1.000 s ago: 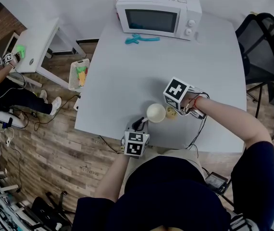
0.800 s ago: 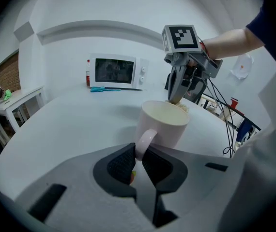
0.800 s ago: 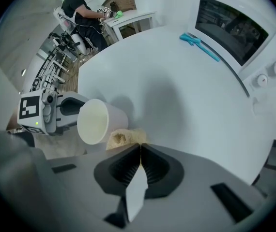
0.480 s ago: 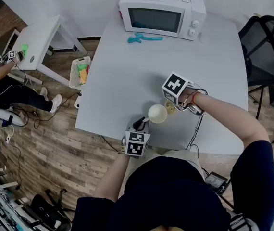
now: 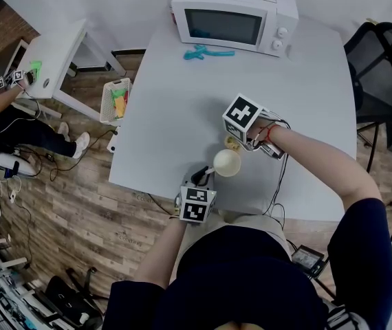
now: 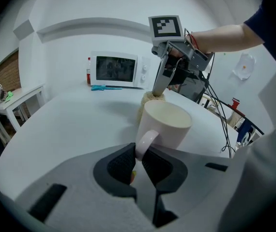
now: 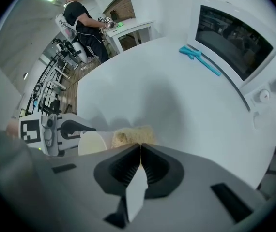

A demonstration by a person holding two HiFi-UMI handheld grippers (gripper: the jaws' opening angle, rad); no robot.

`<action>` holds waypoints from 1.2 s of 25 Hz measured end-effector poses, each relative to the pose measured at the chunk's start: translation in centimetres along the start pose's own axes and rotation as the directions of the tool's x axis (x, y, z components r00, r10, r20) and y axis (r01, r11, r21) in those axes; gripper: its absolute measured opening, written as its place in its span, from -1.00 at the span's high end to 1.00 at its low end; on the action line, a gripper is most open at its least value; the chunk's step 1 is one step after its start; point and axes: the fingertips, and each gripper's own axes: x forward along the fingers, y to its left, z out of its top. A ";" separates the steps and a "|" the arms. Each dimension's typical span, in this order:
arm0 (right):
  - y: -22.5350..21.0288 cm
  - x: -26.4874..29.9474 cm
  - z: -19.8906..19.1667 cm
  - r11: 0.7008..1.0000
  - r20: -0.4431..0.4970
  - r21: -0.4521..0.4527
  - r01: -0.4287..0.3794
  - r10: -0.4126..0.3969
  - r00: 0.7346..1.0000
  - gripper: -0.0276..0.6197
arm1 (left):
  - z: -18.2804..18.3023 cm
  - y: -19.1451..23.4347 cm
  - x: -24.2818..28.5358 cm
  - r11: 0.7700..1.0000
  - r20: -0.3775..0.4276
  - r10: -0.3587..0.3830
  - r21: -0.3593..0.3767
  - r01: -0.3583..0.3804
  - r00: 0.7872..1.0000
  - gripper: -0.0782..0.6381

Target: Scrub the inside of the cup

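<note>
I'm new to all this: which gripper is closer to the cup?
Left. The left gripper is clamped on the handle of the cup; the right gripper holds a sponge just beyond the cup's far side.

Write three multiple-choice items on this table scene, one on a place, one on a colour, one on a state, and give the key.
1. Where does the turquoise tool lie?
A. on top of the microwave
B. on the table, in front of the microwave
C. at the table's near edge

2. What colour is the cup?
A. cream
B. red
C. black

3. How does the left gripper stand?
A. open, above the cup
B. shut on the sponge
C. shut on the cup's handle

Key:
1 B, the head view shows the tool on the tabletop just before the microwave's door.
2 A, both gripper views show a pale cream cup.
3 C, the left gripper view shows the pads pressed on the handle; the sponge is in the right gripper.
</note>
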 end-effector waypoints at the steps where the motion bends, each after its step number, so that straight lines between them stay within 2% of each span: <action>1: 0.2 0.0 0.4 1.000 0.005 -0.004 -0.002 0.002 1.000 0.82 | 0.0 0.0 0.0 1.000 0.000 -0.003 -0.001 0.003 1.000 0.67; 13: 3.8 0.5 3.2 0.994 -0.009 -0.084 -0.069 0.068 0.998 0.82 | 0.1 0.0 0.8 1.000 0.003 -0.006 -0.024 0.006 1.000 0.67; 24: 7.5 0.7 3.7 0.973 -0.055 -0.201 -0.118 0.109 0.993 0.82 | 0.9 0.1 1.6 0.999 0.028 0.016 -0.029 -0.015 0.999 0.67; 30: 7.0 0.6 3.7 0.974 -0.021 -0.196 -0.111 0.109 0.994 0.82 | 1.2 0.3 1.8 0.999 0.039 0.027 -0.027 -0.026 0.999 0.67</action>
